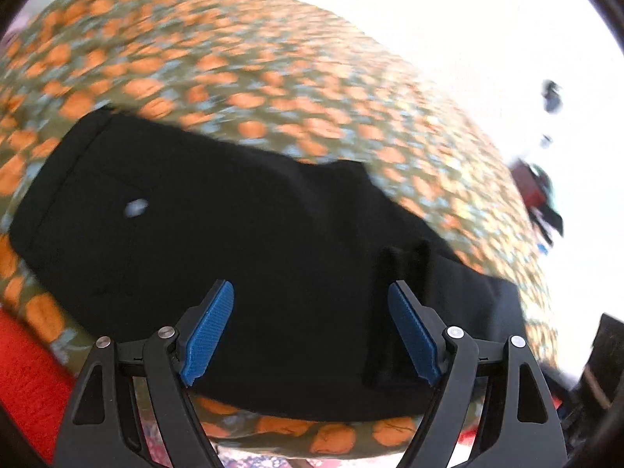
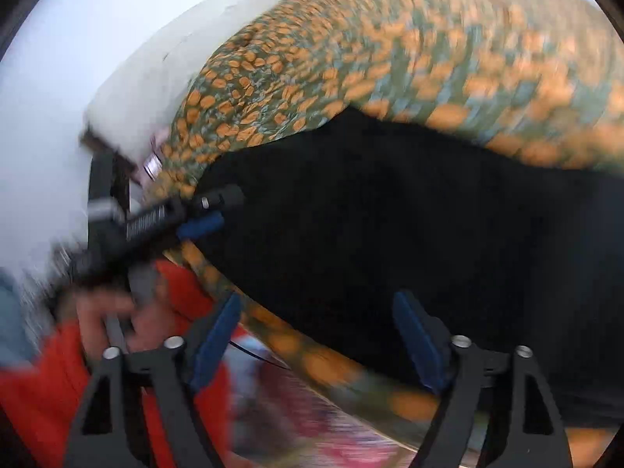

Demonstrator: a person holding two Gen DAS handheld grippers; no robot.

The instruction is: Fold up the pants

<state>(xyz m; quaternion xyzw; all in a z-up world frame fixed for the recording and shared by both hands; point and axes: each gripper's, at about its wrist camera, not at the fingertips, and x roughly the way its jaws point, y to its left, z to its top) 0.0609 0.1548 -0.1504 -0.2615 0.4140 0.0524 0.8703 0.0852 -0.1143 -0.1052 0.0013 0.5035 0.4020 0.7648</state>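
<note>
I count one black pants (image 1: 241,226) on one patterned cloth (image 1: 241,58) | left gripper (image 1: 311,292), right gripper (image 2: 316,304) both spread, empty | right view blurred.

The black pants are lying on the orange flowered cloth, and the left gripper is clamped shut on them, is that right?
Not quite. The black pants do lie on the orange flowered cloth, but the left gripper is not clamped on them: the left wrist view shows its jaws standing wide apart above the fabric, gripping nothing.
</note>
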